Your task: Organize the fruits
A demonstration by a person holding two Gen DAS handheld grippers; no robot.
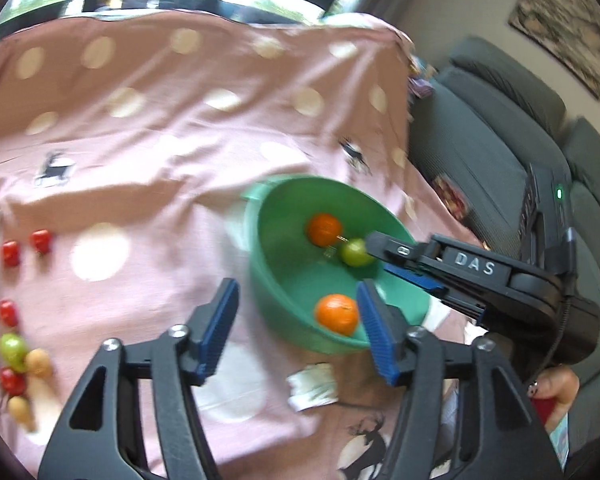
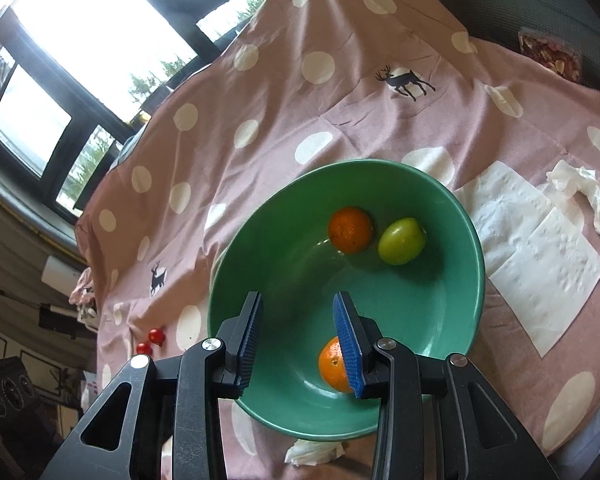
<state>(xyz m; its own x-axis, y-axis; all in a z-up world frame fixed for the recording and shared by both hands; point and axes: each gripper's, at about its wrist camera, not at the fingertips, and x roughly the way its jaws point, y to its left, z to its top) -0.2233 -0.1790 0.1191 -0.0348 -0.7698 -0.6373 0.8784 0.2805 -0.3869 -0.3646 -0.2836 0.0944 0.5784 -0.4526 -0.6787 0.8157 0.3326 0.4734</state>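
A green bowl (image 1: 276,276) (image 2: 456,304) stands on the pink dotted cloth. It holds two oranges (image 1: 337,314) (image 2: 350,229) and a green fruit (image 1: 354,253) (image 2: 401,241). My left gripper (image 1: 296,330) is open and empty, above the cloth at the bowl's near left rim. My right gripper (image 2: 298,340) is open and empty over the bowl; it shows in the left wrist view (image 1: 384,256) reaching in from the right. On the cloth at the left lie several red tomatoes (image 1: 40,241), a green fruit (image 1: 12,348) and two tan fruits (image 1: 39,363).
White paper napkins (image 2: 540,256) lie right of the bowl, and a crumpled tissue (image 1: 312,386) lies at its near side. A grey sofa (image 1: 500,128) stands beyond the table's right edge. Two tomatoes (image 2: 151,340) show at the cloth's left edge.
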